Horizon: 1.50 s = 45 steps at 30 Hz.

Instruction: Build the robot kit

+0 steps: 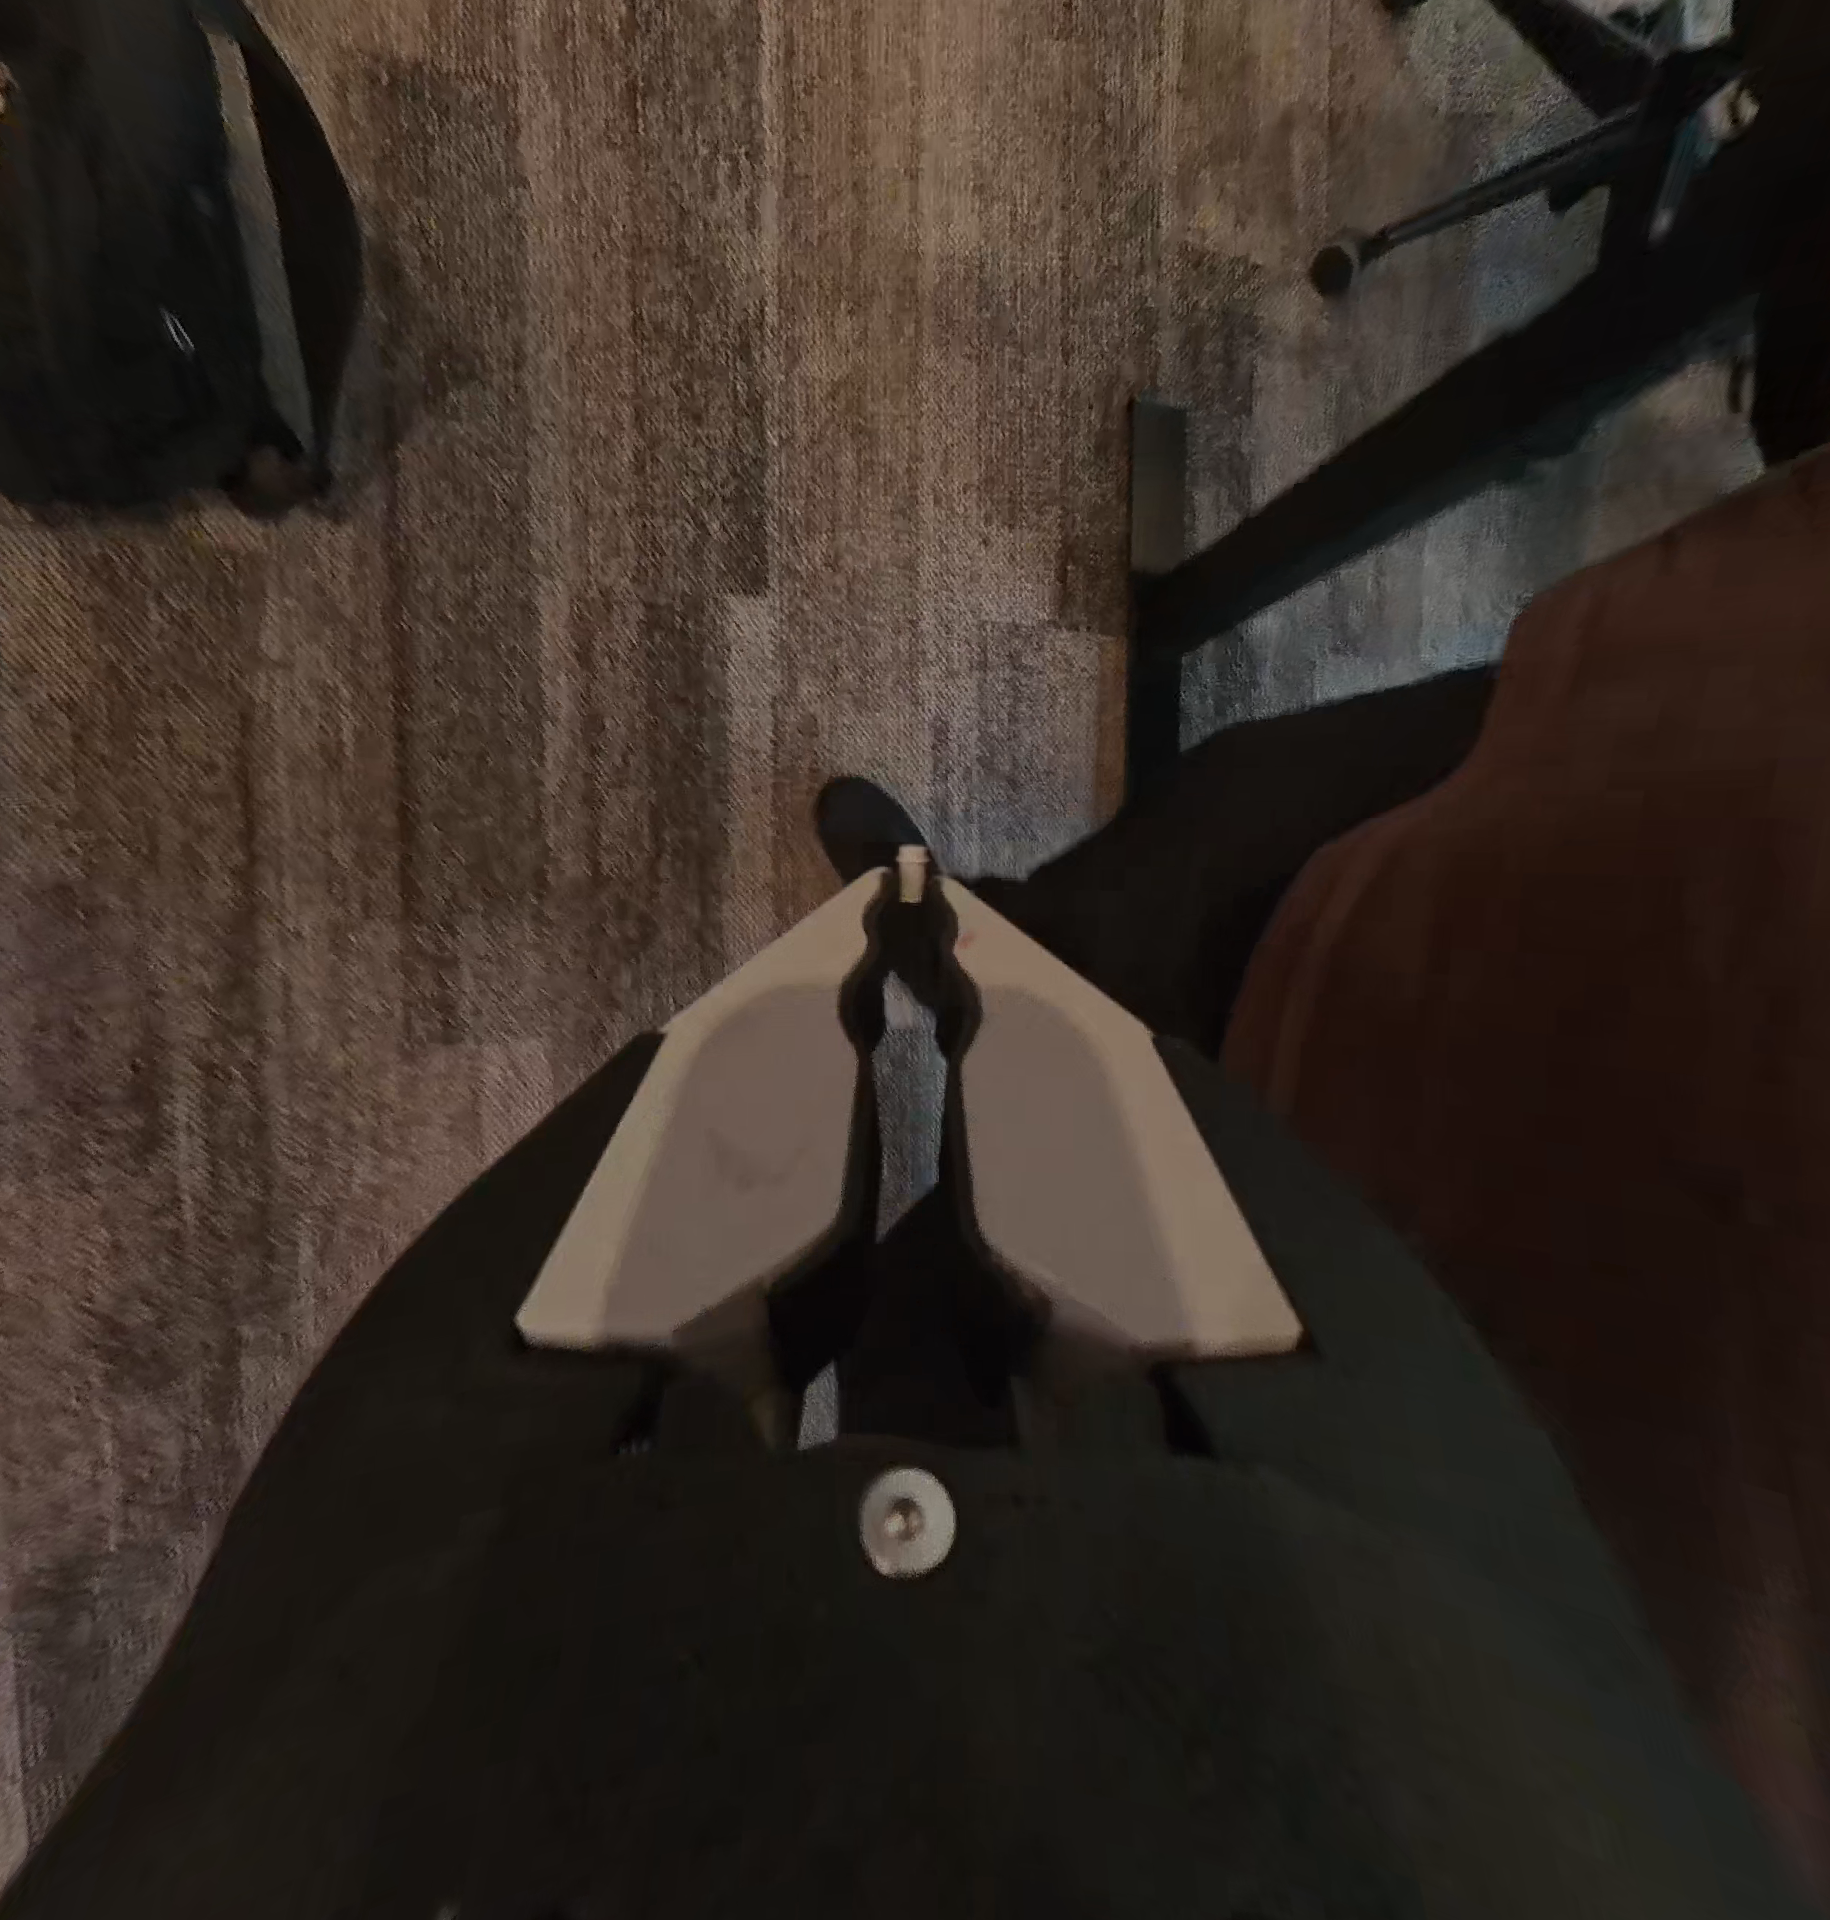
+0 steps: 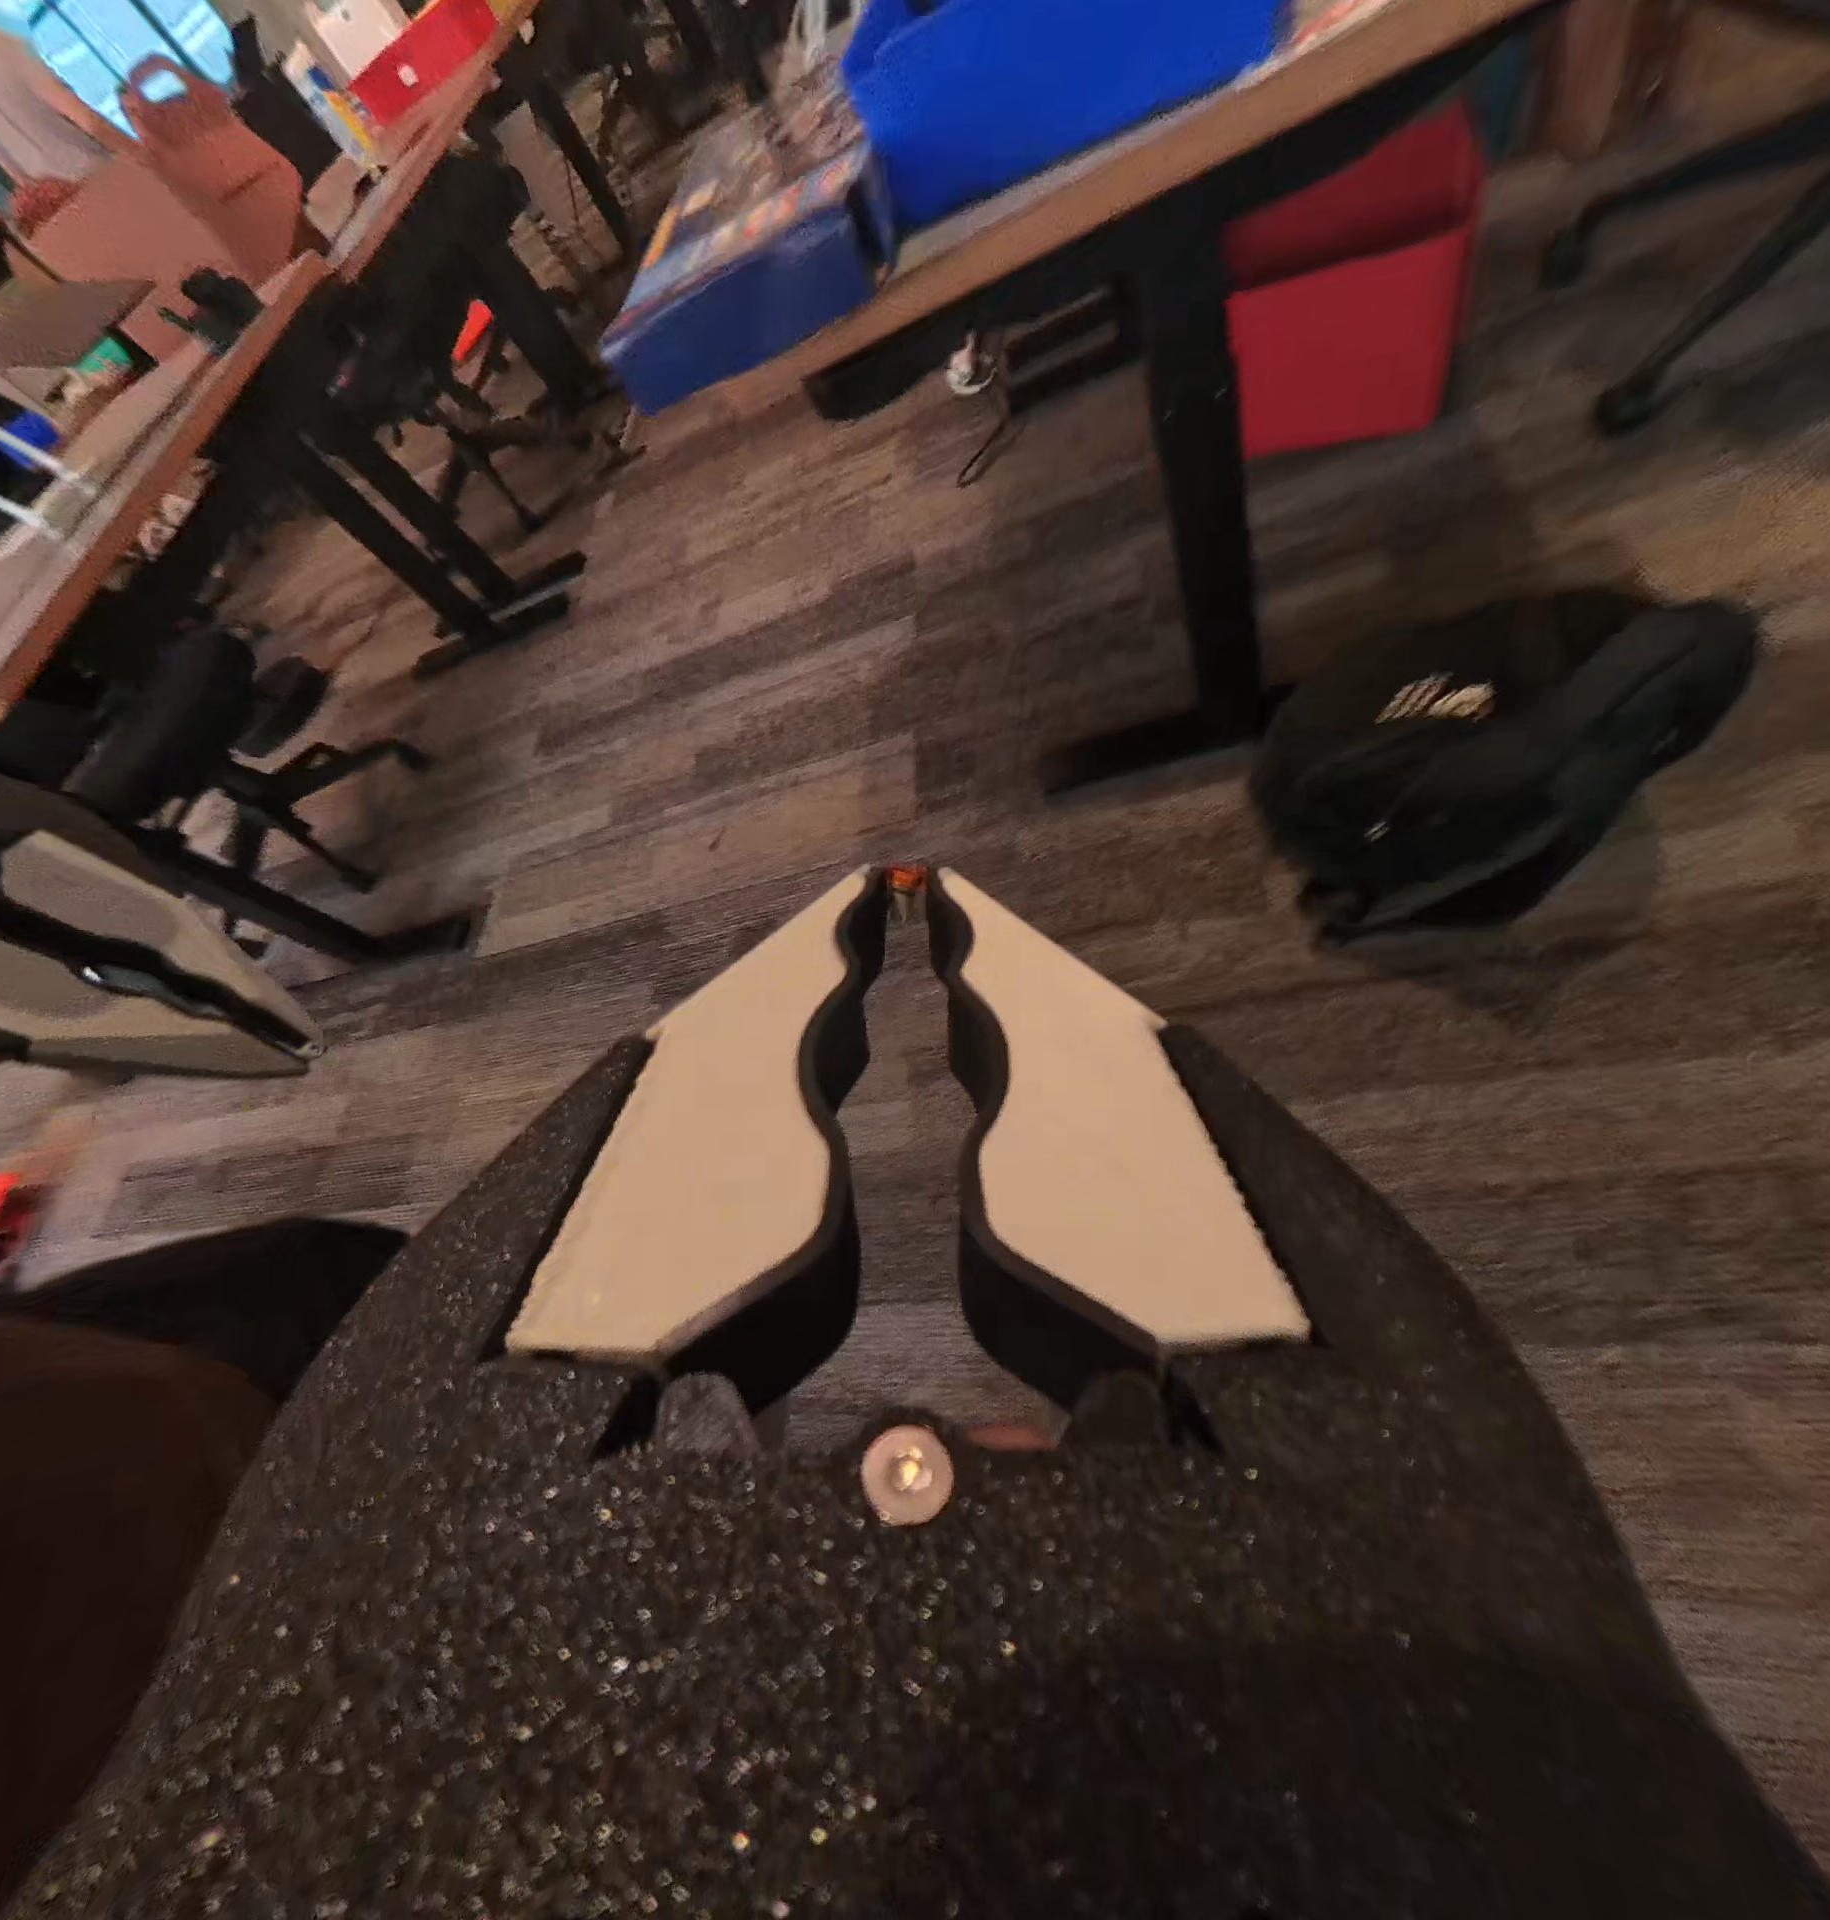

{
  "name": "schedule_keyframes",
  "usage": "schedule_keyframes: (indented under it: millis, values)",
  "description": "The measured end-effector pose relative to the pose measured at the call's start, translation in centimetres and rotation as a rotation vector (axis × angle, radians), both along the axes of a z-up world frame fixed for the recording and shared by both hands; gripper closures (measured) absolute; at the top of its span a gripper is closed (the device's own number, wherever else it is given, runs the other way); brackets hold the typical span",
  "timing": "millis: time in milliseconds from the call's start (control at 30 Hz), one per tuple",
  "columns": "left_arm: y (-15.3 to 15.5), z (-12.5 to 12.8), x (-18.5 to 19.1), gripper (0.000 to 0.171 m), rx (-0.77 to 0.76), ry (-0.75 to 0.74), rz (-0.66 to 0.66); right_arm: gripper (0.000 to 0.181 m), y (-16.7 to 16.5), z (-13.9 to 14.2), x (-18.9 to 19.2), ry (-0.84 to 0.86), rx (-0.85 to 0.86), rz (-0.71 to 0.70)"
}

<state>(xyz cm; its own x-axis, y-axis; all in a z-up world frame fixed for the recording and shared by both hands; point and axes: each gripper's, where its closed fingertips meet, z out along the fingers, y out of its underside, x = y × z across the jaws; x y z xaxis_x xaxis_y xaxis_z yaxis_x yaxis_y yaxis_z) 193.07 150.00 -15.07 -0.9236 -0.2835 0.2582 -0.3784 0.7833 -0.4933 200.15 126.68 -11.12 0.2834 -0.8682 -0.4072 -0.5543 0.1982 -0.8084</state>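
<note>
Left gripper (image 1: 909,883) pointed down at grey patterned carpet (image 1: 578,623), fingers drawn nearly together and pinching one small white peg-like piece (image 1: 910,871) at the very tips; piece short, pale, upright, too small to identify further. Just beyond the tips, one dark shoe toe (image 1: 864,821). One black bag (image 1: 132,260) at upper left, one brown garment (image 1: 1565,1039) along the right edge.

Right gripper (image 2: 908,883) held level above the carpet (image 2: 786,644), fingers almost closed, gripping one tiny orange-topped piece (image 2: 905,879) between the tips; silvery lower part, blurred. One black backpack (image 2: 1493,748) on the floor to the right, beside a black table leg (image 2: 1202,499). One red bin (image 2: 1347,291) under that table, one blue bin (image 2: 1046,83) on top.
</note>
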Motion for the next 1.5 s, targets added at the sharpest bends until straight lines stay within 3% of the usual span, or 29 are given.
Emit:
schedule_keyframes:
  millis: [133,267,467,700,800,900,1000,1067,1167,1300,1400,1500]
  values:
    - [-10.5,0.1,7.3,0.170,-0.102,0.021,-0.034,0.175,-10.8,3.5,5.4,-0.051,-0.045,-0.078]
    - [-22.5,-1.5,11.5,0.170,-0.158,0.091,-0.224,0.175,-21.9,5.0,7.6,-0.077,-0.089,-0.227]
    - [-42.9,-2.8,16.8,0.170,-0.272,0.150,-0.611,0.175,-35.9,2.2,5.9,0.057,-0.134,-0.521]
    - [-66.4,1.6,22.0,0.170,-0.321,0.132,-1.002,0.175,-50.2,3.8,3.6,0.084,-0.065,-0.911]
    - [-76.1,1.8,23.3,0.170,-0.338,0.090,-1.118,0.175,-56.8,3.0,3.2,0.060,-0.063,-1.011]
    - [-85.1,-0.1,23.9,0.170,-0.331,0.105,-1.123,0.175,-65.1,0.9,2.8,0.047,-0.059,-1.081]
    - [-92.7,-2.1,23.6,0.170,-0.271,0.143,-1.074,0.175,-75.5,0.5,2.5,0.031,-0.126,-1.103]
    - [-96.8,-2.3,23.4,0.170,-0.204,0.154,-1.053,0.175,-83.2,1.9,2.3,0.029,-0.159,-1.093]
    - [-102.7,-1.0,22.4,0.170,-0.137,0.171,-1.082,0.175,-94.5,7.2,2.0,-0.044,-0.184,-1.086]
    - [-113.1,0.6,21.3,0.170,-0.162,0.137,-1.119,0.175,-107.2,12.3,0.8,-0.094,-0.253,-1.065]
    - [-121.3,0.9,19.1,0.170,-0.192,0.219,-1.102,0.175,-114.7,13.4,-1.2,-0.102,-0.288,-1.091]
    - [-129.0,0.0,16.0,0.170,-0.200,0.266,-1.189,0.175,-120.5,11.9,-4.3,-0.083,-0.264,-1.187]
